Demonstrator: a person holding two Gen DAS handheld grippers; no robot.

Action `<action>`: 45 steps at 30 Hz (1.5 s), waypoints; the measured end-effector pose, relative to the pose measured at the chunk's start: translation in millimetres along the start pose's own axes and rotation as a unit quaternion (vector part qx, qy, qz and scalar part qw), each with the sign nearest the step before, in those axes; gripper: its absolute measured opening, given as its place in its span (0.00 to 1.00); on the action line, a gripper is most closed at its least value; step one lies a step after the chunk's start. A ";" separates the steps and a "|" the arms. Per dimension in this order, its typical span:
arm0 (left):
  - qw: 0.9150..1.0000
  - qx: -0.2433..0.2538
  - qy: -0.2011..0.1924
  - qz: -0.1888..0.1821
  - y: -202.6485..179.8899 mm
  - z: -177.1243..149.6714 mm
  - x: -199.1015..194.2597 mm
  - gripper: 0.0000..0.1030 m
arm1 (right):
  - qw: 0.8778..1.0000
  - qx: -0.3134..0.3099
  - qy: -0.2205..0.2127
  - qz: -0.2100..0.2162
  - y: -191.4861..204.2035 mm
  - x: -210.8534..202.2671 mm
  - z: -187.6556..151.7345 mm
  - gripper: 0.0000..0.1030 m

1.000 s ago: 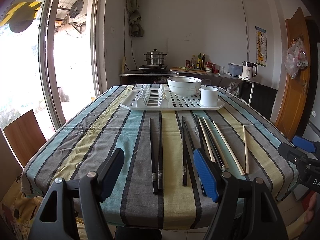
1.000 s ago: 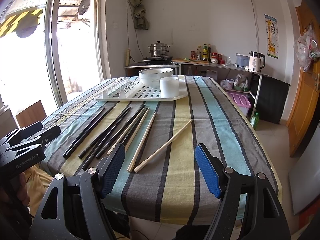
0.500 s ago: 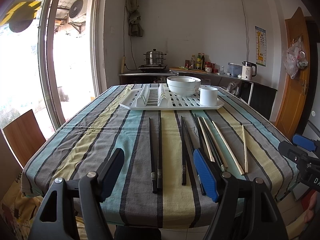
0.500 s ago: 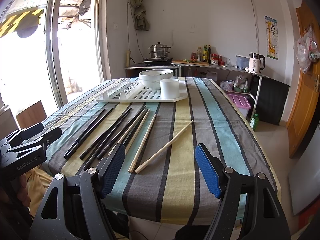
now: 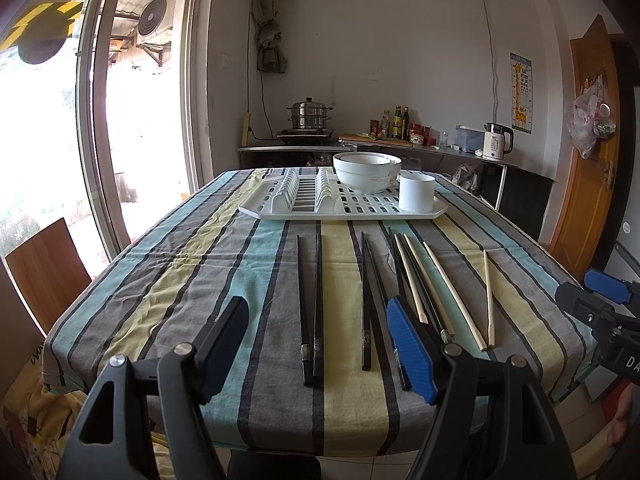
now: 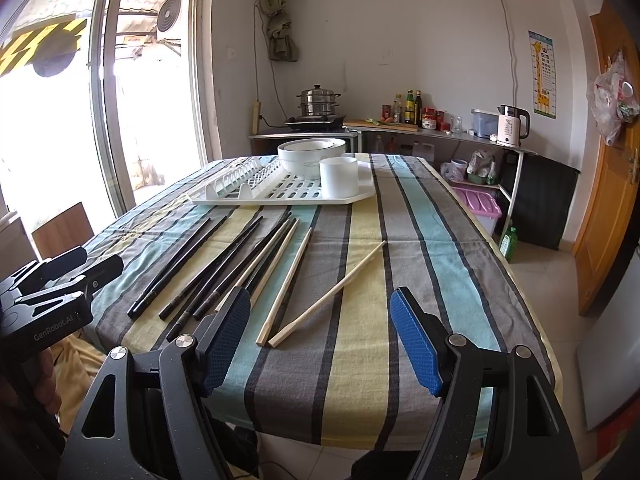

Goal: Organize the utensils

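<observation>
Several black chopsticks (image 5: pixel 318 300) and several pale wooden chopsticks (image 5: pixel 454 300) lie side by side on the striped tablecloth, pointing toward a white drying rack (image 5: pixel 344 206). On the rack stand a white cylindrical cup (image 5: pixel 416 197) and stacked white bowls (image 5: pixel 366 170). My left gripper (image 5: pixel 318 344) hangs open over the table's near edge, above the ends of the black chopsticks. My right gripper (image 6: pixel 320 340) is open too, over the near ends of the wooden chopsticks (image 6: pixel 328 292); black chopsticks (image 6: pixel 224 268) lie to its left. Neither holds anything.
The striped table (image 6: pixel 440 264) fills the room's middle. A wooden chair (image 5: pixel 44 268) stands at its left by the glass door. A counter (image 6: pixel 440 132) with pot, bottles and kettle runs along the back wall. An orange door (image 5: pixel 584 140) is at right.
Both grippers have drifted slightly back and up; the table sits a little lower and farther in each view. Nothing on the table has moved.
</observation>
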State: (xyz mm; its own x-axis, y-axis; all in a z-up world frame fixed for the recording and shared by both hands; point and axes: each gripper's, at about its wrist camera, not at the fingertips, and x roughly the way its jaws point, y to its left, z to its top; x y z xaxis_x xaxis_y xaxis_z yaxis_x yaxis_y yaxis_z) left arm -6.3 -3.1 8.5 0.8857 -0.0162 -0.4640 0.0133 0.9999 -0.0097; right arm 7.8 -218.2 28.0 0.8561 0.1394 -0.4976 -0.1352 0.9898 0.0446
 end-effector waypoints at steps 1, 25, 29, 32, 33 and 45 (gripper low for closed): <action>1.000 0.000 0.000 0.000 0.0 -0.1 0.1 0.72 | 1.000 0.000 0.000 0.000 0.1 0.0 0.0 0.71; 0.999 0.025 0.032 -0.020 -0.7 7.8 31.7 0.72 | 1.000 0.002 -0.001 0.006 -2.4 17.1 16.9 0.71; 0.998 0.028 0.052 -0.025 1.3 16.7 51.0 0.72 | 1.000 -0.003 0.004 0.018 0.0 30.3 27.9 0.71; 0.996 0.033 0.074 -0.034 2.2 24.0 68.0 0.72 | 0.999 0.002 0.022 0.027 -0.5 46.7 34.5 0.71; 0.995 0.036 0.080 -0.037 1.7 26.6 73.2 0.72 | 0.999 0.003 0.029 0.029 -0.9 53.3 36.5 0.71; 0.982 0.057 0.160 -0.084 -12.1 57.4 145.3 0.64 | 0.992 0.004 0.123 0.026 -3.5 129.3 49.0 0.39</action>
State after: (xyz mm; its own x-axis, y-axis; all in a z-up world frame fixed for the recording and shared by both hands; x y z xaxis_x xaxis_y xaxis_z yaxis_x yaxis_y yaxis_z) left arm 148.8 -17.4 -7.9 0.6748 -0.1630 -0.7197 0.2155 0.9763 -0.0191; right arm 143.4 -202.2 6.0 0.7003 0.1791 -0.6910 -0.1712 0.9819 0.0810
